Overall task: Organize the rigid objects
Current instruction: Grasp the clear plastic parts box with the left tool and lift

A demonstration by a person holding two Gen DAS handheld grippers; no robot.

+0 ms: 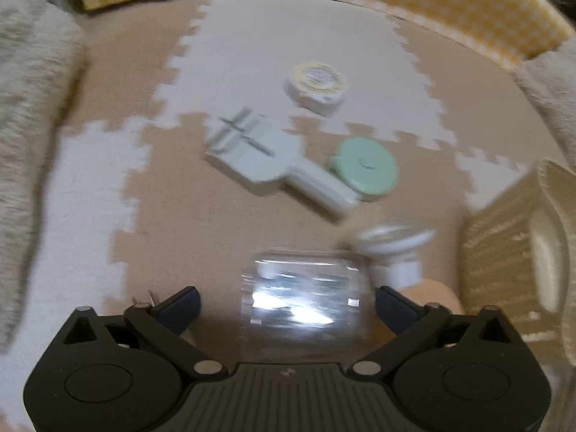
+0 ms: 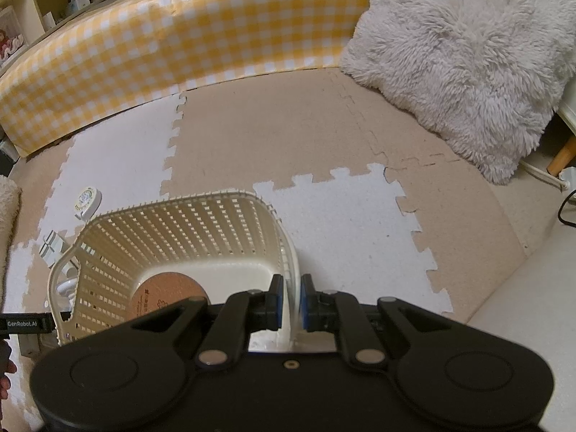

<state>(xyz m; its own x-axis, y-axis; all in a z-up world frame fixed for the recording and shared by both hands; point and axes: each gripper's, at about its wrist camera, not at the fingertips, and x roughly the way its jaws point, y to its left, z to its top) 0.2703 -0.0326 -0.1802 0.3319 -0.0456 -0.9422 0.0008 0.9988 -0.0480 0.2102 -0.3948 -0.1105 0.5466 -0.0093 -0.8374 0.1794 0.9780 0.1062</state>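
Note:
My left gripper [image 1: 286, 306] is open, its fingers on either side of a clear plastic jar [image 1: 306, 293] lying on the mat, not touching it. Beyond it lie a clear and white funnel-shaped piece [image 1: 392, 248], a mint green round case [image 1: 367, 167], a pale blue handled tool [image 1: 266, 156] and a white and yellow tape roll [image 1: 316, 84]. My right gripper [image 2: 289, 302] is shut on the right rim of a cream lattice basket [image 2: 180, 226]. A round cork disc [image 2: 165, 295] lies inside the basket.
A yellow checked cushion wall [image 2: 180, 36] runs along the back of the puzzle foam mat [image 2: 342, 223]. A fluffy grey pillow [image 2: 468, 64] lies at the right. The basket shows at the right edge of the left wrist view [image 1: 504, 262].

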